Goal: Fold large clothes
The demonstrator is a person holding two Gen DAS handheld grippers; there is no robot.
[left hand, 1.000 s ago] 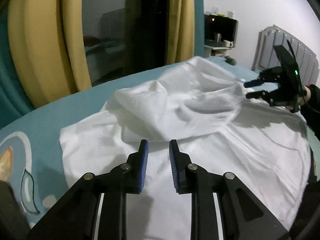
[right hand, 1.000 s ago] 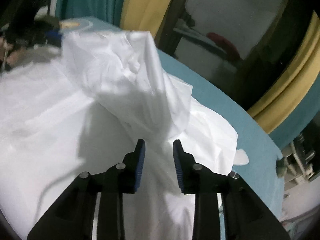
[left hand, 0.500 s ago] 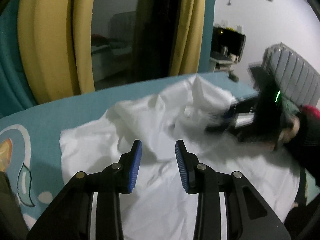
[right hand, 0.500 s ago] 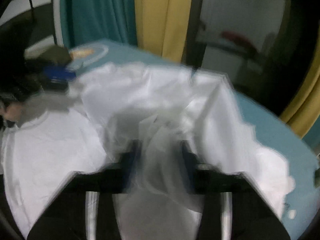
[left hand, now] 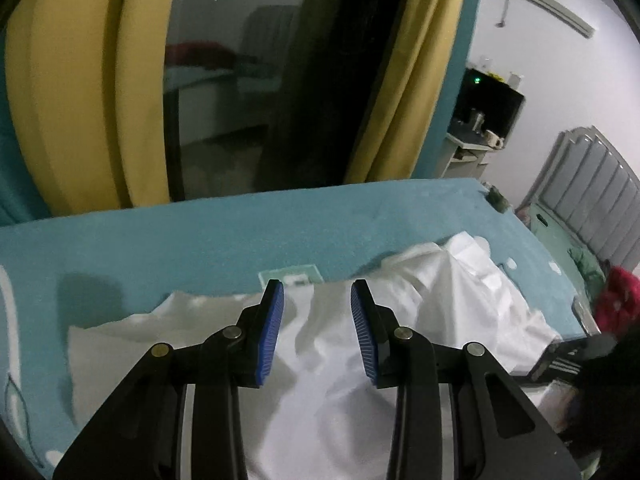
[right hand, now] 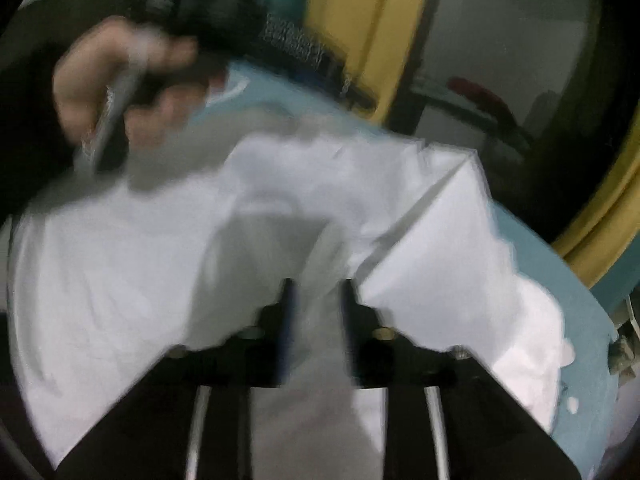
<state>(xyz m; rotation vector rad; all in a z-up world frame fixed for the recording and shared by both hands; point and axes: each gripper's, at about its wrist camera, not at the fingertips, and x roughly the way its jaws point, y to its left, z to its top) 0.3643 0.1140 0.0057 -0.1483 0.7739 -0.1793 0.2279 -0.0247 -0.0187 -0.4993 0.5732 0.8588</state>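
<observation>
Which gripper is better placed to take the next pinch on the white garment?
Left, probably. The left gripper hovers sharp and open over the white garment, its far edge lying flat ahead on the teal bed. The right gripper is opening, motion-blurred, above bunched cloth.

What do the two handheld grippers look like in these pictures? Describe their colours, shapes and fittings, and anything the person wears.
The left gripper has two black angular fingers on linkage arms with round silver pivot pins, each lined with a ribbed blue pad. The right gripper, blurred, shows the same black build with blue inside. The hand emerges from a dark sleeve.
</observation>
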